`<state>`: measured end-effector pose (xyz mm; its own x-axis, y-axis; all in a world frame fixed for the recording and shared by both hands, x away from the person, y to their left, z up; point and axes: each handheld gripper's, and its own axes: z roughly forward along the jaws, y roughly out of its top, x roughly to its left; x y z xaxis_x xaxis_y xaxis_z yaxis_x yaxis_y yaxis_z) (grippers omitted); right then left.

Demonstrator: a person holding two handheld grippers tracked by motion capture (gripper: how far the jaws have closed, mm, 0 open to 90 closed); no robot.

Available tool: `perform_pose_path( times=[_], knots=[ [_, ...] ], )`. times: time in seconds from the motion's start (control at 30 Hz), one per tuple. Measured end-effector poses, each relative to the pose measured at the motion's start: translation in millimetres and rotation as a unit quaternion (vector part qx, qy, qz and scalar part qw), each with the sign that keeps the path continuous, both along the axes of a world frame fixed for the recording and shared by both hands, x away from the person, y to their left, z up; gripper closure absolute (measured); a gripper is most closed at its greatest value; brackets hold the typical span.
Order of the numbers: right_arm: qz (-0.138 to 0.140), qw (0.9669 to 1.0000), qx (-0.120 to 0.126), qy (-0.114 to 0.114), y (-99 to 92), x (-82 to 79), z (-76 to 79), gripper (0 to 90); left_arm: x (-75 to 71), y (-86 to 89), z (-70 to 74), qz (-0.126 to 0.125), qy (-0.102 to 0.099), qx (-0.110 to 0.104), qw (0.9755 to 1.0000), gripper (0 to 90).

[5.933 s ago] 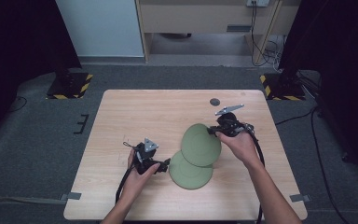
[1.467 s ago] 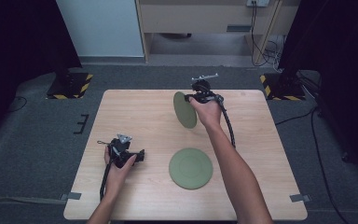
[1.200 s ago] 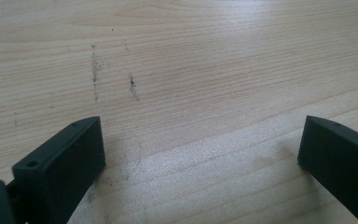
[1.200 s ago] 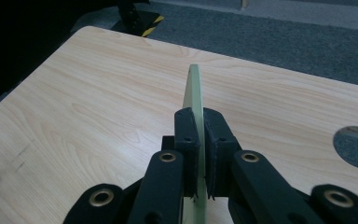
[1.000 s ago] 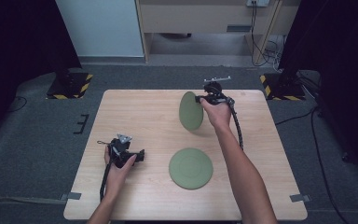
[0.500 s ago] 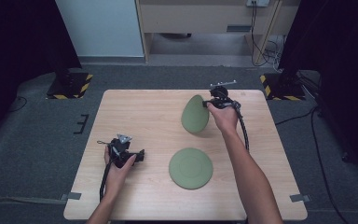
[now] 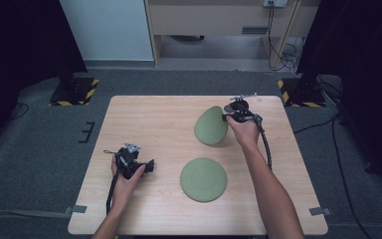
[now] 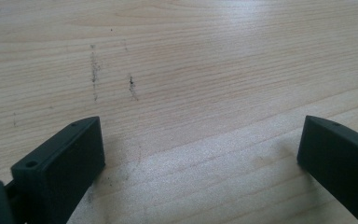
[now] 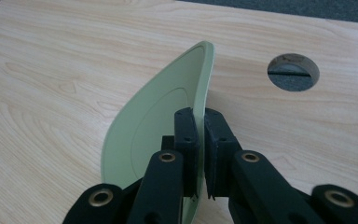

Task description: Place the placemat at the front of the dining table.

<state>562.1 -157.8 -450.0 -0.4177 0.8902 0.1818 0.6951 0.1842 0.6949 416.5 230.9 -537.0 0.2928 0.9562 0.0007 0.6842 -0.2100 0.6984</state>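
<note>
Two green plates are on show. One plate (image 7: 203, 179) lies flat near the table's front middle. The other green plate (image 7: 210, 126) (image 9: 156, 116) is held tilted on edge above the table's back right. My right gripper (image 7: 227, 118) (image 9: 199, 140) is shut on its rim, one jaw on each side of the rim. My left gripper (image 7: 146, 167) (image 8: 200, 154) rests low over the bare wood at the front left. Its jaws stand wide apart, and nothing lies between its fingers (image 8: 70, 163).
The wooden table (image 7: 149, 124) has a round cable hole (image 9: 292, 71) near its back right, behind the held plate. A black cable (image 7: 266, 147) trails along the right forearm. Grey carpet and stand feet with yellow-black stripes (image 7: 74, 90) surround the table.
My right gripper has carried the tilted plate rightward and lower, toward the table's back right. The left gripper and the flat plate have stayed where they were.
</note>
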Motion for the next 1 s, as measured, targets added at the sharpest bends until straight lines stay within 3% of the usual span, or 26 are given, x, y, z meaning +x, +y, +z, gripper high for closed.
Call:
perform_pose_path(
  times=[1.0],
  knots=[
    [-0.019,0.9995,0.009,0.026,-24.2,-1.5,-37.6,85.1,0.0,-0.2,0.0,0.001,0.0,0.001,1.0,0.0]
  ],
)
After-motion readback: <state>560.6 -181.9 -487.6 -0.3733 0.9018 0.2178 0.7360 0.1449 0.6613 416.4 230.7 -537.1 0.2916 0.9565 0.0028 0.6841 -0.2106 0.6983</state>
